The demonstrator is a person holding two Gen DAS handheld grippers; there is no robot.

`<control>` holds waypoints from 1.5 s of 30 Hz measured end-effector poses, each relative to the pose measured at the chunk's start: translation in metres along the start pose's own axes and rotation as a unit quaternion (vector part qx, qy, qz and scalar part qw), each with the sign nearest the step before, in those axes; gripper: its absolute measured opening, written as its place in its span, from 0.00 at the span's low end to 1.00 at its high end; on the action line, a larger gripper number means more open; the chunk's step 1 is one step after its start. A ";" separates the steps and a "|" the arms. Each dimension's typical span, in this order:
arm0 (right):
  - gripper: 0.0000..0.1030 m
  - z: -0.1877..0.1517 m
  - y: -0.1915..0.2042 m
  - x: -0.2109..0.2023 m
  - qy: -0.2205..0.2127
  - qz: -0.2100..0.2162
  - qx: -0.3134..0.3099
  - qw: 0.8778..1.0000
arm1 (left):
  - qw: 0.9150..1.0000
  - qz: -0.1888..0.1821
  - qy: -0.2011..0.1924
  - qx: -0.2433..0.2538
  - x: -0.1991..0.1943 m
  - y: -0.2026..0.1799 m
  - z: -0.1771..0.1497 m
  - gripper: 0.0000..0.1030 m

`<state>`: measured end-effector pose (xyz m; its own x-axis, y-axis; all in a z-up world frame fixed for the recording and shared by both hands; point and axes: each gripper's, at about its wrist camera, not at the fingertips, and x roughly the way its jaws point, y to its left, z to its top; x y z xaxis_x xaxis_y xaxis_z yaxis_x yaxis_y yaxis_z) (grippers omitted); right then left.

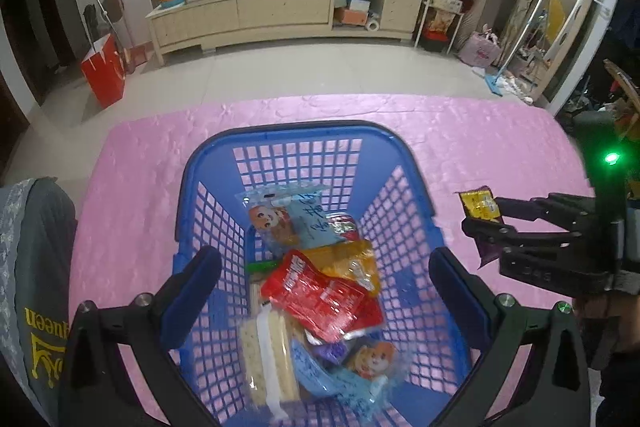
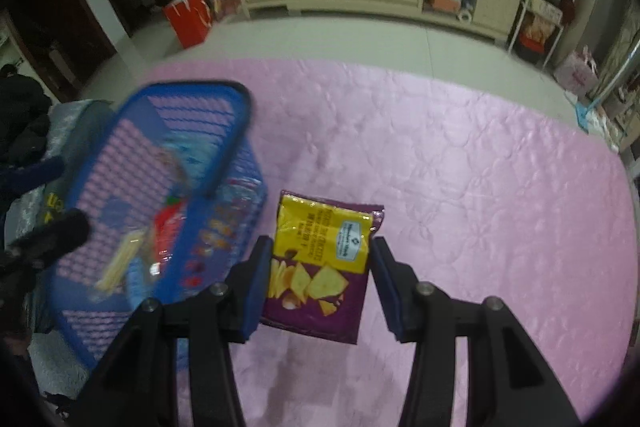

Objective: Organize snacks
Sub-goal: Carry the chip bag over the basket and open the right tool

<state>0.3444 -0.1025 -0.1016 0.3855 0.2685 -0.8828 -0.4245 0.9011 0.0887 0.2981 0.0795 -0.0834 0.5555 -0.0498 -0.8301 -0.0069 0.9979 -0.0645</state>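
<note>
Chip packet [image 2: 316, 287], purple and yellow, clamped between the blue pads of the right gripper [image 2: 321, 249], held clear of the pink tablecloth [image 1: 480, 131] just right of the blue basket [image 1: 296, 131]. Left gripper [image 1: 324, 259] poised above that basket, fingers spread wide, gripping nothing. Inside, a red pouch [image 1: 320, 291], crackers [image 1: 272, 359] and cartoon-printed bags piled together. Beyond, a long cream cabinet [image 1: 280, 11] against the wall.

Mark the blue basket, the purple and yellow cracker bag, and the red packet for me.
blue basket [image 1: 304, 131]: left wrist view, far rim.
cracker bag [image 2: 324, 251]: right wrist view, middle of front.
red packet [image 1: 320, 295]: left wrist view, middle of wrapper.
</note>
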 end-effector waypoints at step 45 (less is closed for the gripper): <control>0.52 0.004 0.123 -0.001 0.011 0.028 -0.069 0.997 | 0.999 -0.019 -0.036 -0.002 -0.054 0.079 -0.056 1.00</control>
<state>0.2956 0.0099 -0.0881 0.3405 0.3085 -0.8882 -0.5535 0.8294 0.0759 0.2207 0.1592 -0.0744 0.6133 -0.0839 -0.7854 0.0114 0.9952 -0.0973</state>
